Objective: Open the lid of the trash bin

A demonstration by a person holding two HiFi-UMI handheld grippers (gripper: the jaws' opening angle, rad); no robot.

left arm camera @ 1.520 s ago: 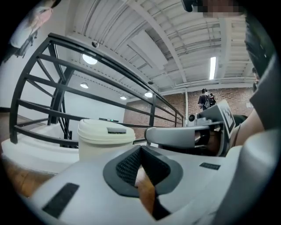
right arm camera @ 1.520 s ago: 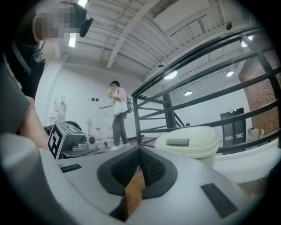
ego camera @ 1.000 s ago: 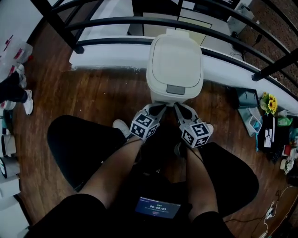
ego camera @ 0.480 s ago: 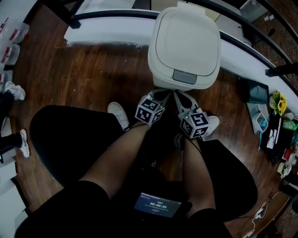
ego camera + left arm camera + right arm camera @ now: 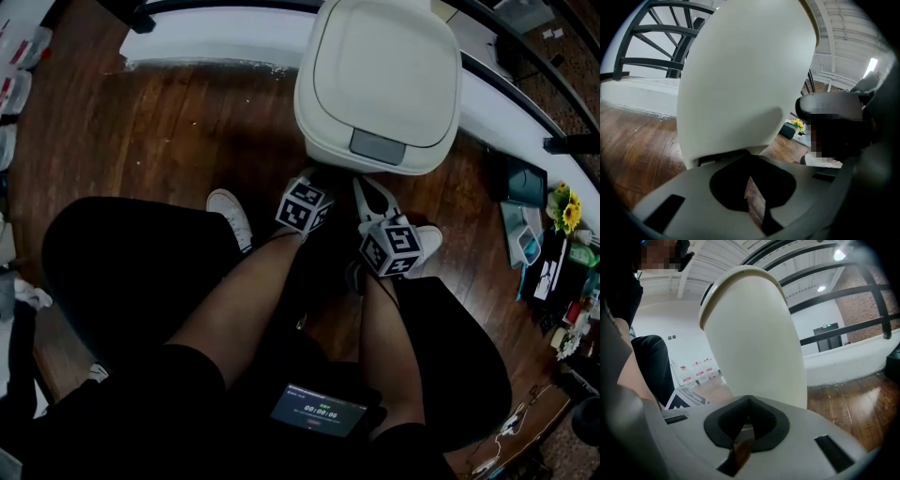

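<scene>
My left claw (image 5: 317, 180) is shut tight with nothing in it. My right claw (image 5: 371, 195) is shut and empty too. Both claws are creeping closer to the trash bin (image 5: 740, 79). A moment ago there was a little space in front of them, and now the bin is filling up almost all I am seeing past each claw. The lid (image 5: 384, 66) is not moving yet; it is still lying flat and closed. So I am thinking the opening has not started, and I am only getting into place.

The bin is standing right in front of both claw tips, very near, but I cannot tell if they are touching it. It is creamy white, smooth and round. The lid is sitting high above the claws. A grey tab (image 5: 378, 146) is sitting on the lid's front edge, just above and between the two claws. I am guessing that is the spot to press or lift.

Under the claws, the brown wood floor (image 5: 187, 122) is shining. A white shoe (image 5: 230, 214) is resting off to the left of the left claw.
</scene>
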